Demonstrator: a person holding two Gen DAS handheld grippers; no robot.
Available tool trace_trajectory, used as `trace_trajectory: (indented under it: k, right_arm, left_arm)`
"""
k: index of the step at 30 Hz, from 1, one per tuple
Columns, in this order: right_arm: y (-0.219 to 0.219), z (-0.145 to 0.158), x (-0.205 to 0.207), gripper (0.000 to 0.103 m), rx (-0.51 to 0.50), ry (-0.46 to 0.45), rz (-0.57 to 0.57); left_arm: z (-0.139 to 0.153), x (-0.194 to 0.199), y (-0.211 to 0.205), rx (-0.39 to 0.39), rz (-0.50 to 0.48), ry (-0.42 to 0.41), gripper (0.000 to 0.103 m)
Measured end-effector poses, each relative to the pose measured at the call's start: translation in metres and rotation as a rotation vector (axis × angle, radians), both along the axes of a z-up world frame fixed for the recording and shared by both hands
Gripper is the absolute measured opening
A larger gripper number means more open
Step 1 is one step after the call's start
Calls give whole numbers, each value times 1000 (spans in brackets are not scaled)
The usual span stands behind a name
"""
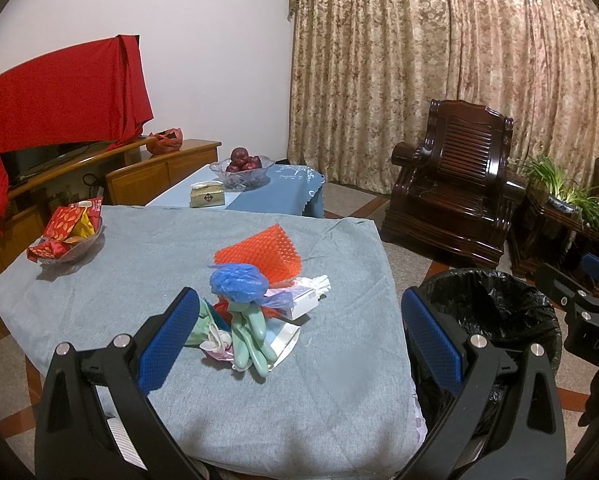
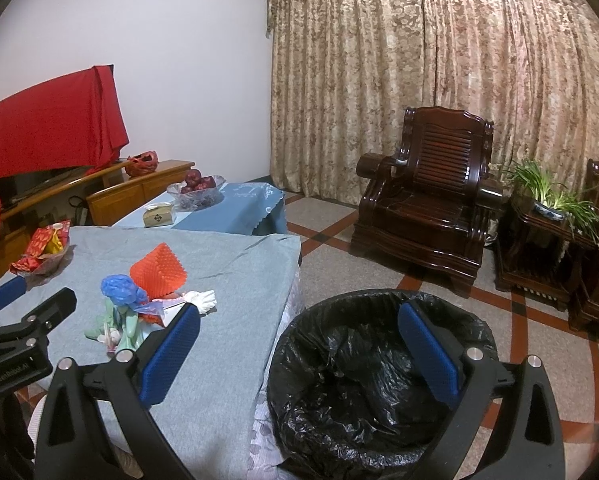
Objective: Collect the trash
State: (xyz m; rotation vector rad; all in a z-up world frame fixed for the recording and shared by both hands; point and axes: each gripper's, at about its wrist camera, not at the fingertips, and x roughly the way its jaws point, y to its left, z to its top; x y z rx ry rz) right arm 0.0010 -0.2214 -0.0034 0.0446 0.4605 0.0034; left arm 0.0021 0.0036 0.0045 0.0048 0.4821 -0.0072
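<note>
We hold both grippers, left (image 1: 299, 332) and right (image 2: 299, 344), spread wide and empty. The trash pile (image 1: 255, 300) sits mid-table, left of the lined bin (image 2: 379, 368). Pinching the tangled gloves (image 1: 251, 336) may drag neighbouring pieces off the edge.

A home living room. Heavy patterned curtains (image 2: 439, 80) across the back wall, a carved dark wooden armchair (image 2: 423, 208) on a tiled floor, a potted plant (image 2: 547, 196) on a side table. Wooden TV cabinet (image 1: 155, 172) along the left wall, screen draped in red cloth (image 1: 59, 92). Bowl of apples (image 1: 241, 164) and tissue box (image 1: 206, 196) on a low table.
</note>
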Motion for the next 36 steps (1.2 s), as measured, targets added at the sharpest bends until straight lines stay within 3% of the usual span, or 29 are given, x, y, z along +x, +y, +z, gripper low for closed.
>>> trace_trajectory:
  k: [8, 21, 36]
  right_arm:
    - [4, 0, 10, 97, 3, 14, 2]
    - [14, -8, 27, 97, -8, 33, 24]
    - [79, -58, 99, 95, -15, 112, 167]
  left_arm:
    - [4, -6, 5, -3, 3, 5, 98]
    - [-20, 10, 21, -1, 23, 18, 98]
    - [-62, 54, 94, 36, 138, 68, 98]
